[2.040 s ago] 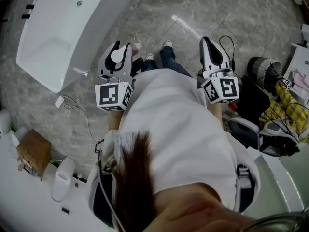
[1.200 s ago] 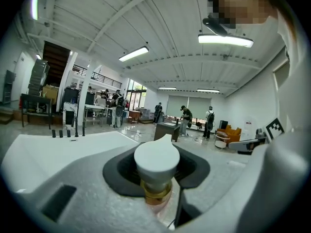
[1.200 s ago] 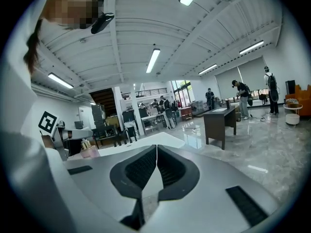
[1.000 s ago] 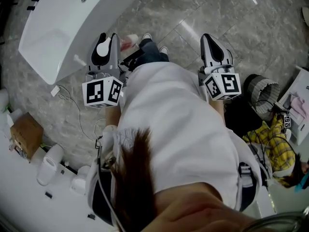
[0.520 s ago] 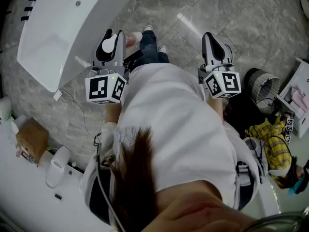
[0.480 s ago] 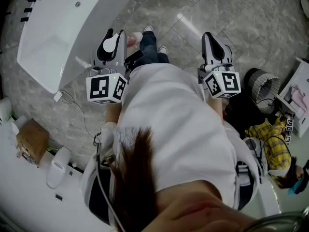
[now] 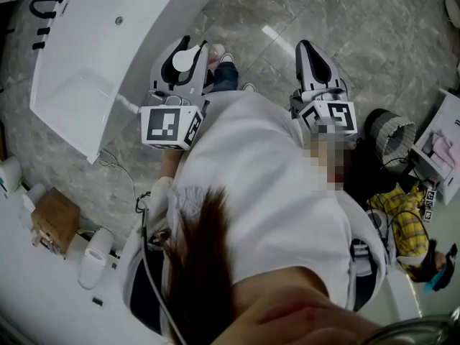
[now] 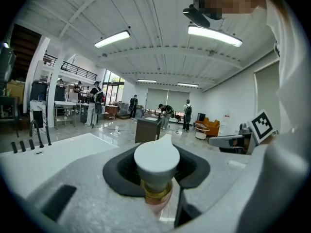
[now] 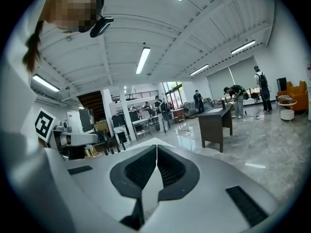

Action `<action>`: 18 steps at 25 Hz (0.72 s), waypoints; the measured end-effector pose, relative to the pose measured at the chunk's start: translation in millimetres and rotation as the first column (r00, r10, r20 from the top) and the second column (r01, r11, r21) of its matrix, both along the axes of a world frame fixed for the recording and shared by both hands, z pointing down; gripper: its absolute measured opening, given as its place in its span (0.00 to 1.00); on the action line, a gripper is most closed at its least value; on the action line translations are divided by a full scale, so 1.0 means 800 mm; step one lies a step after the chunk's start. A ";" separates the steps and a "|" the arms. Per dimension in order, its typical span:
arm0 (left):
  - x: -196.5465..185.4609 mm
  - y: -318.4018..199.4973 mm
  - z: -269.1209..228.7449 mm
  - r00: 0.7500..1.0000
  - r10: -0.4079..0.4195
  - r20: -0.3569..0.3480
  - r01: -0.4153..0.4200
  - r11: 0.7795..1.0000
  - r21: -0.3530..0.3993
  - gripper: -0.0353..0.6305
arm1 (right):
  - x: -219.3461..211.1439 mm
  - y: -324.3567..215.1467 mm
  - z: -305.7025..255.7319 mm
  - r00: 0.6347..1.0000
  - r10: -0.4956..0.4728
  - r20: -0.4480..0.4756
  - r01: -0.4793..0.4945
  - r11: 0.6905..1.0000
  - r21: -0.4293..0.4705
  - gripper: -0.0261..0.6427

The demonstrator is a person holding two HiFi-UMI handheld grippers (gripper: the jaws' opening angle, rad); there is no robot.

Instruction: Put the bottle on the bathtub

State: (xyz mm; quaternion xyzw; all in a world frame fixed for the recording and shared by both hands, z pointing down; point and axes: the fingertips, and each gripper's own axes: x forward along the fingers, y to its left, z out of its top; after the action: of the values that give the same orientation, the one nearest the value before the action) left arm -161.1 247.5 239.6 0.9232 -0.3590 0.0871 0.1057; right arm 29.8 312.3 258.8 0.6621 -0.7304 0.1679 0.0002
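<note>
The white bathtub (image 7: 108,42) fills the upper left of the head view, and its pale rim (image 8: 58,149) shows at the left of the left gripper view. My left gripper (image 7: 188,45) hovers just right of the tub's edge, above the grey floor. It is shut on the bottle (image 8: 156,161), which has a white cap, a gold collar and a pinkish body (image 7: 215,51). My right gripper (image 7: 310,49) is held level further right. Its jaws meet with nothing between them (image 9: 156,148).
On the floor to the lower left are a cardboard box (image 7: 54,218), white fixtures (image 7: 93,257) and a loose cable (image 7: 118,167). A dark basket (image 7: 392,131) and yellow plaid cloth (image 7: 402,221) lie at the right. A dark desk (image 9: 216,120) stands ahead, with people far off.
The person has walked forward, carrying both grippers along. The left gripper with the bottle now sits closer to the tub's edge. Neither grip has changed.
</note>
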 end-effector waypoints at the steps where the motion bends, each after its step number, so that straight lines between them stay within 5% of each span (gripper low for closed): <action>1: -0.002 -0.011 0.000 1.000 0.004 -0.002 -0.004 1.000 -0.003 0.26 | -0.003 -0.011 -0.001 1.000 0.001 -0.001 -0.001 1.000 0.002 0.06; 18: -0.023 -0.112 0.020 1.000 0.005 0.023 -0.004 0.999 -0.048 0.26 | -0.009 -0.093 0.018 0.997 0.075 0.022 -0.074 0.997 -0.038 0.06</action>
State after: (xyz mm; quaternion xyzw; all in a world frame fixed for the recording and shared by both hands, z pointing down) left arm -179.4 157.9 255.8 0.9202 -0.3557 0.1067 0.1235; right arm 22.7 237.7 273.6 0.6868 -0.7019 0.1888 -0.0024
